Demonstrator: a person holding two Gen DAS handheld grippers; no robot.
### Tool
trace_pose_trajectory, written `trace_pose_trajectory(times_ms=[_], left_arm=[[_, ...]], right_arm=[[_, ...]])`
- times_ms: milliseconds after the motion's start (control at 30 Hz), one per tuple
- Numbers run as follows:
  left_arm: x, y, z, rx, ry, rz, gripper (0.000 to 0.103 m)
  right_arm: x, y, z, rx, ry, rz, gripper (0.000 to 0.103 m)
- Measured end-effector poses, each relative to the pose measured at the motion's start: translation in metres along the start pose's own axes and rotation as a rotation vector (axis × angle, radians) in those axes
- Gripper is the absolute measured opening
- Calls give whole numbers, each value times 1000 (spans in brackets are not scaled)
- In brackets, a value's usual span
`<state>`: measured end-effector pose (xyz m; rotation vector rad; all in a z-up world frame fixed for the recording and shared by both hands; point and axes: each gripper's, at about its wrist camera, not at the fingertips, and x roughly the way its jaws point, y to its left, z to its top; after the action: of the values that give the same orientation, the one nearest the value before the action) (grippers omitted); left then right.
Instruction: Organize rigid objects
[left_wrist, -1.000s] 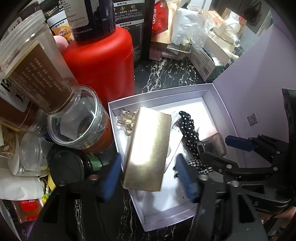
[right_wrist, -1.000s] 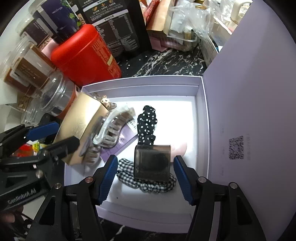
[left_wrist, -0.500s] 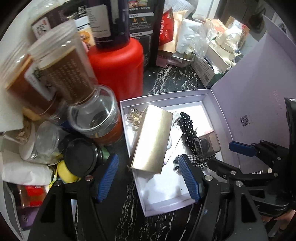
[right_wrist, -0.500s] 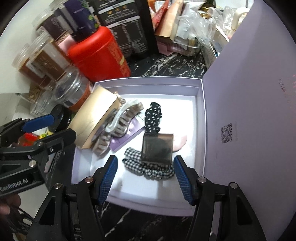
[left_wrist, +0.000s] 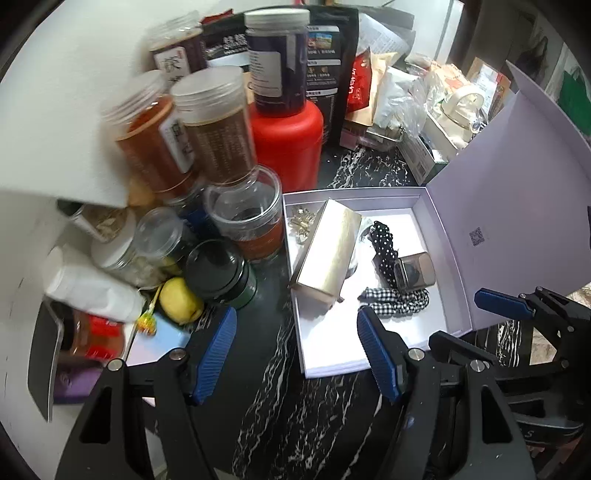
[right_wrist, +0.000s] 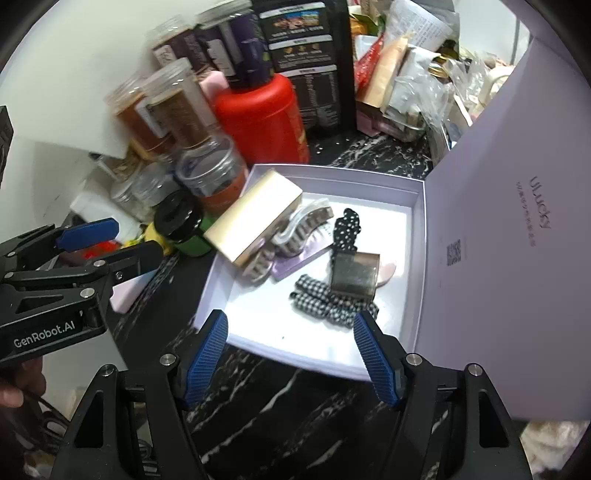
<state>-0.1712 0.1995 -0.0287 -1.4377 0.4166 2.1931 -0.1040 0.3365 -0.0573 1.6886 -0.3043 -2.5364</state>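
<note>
right claw (right_wrist: 290, 356): jaws apart, just widened, nothing between
left claw (left_wrist: 295, 356): jaws apart, empty; body reads "GenRobot.AI"
smoky clip (right_wrist: 355, 275): 12 o'clock of right claw, on checked scrunchie (right_wrist: 325, 304)
gold box (right_wrist: 255, 218): 11 o'clock, leaning on tray edge
lilac tray (right_wrist: 415, 229): on marble worktop (right_wrist: 295, 413); lid reads "ULucky", QR code

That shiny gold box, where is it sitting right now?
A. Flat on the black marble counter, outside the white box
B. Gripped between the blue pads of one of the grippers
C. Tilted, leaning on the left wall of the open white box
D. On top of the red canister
C: the gold box slants over the left wall of the white box, part of it above a hair claw, and no pads touch it.
</note>
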Motion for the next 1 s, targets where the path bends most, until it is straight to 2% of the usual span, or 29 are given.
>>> trace_pose_trajectory(times_ms=[533,1000], left_arm=[[-54,9,-59,-89,-22,51,67],[-74,10,-103,-155,-36,76,67]], right_arm=[[-44,30,-47,-80,-23,14,73],[-57,42,-80,-115,-16,39,73]])
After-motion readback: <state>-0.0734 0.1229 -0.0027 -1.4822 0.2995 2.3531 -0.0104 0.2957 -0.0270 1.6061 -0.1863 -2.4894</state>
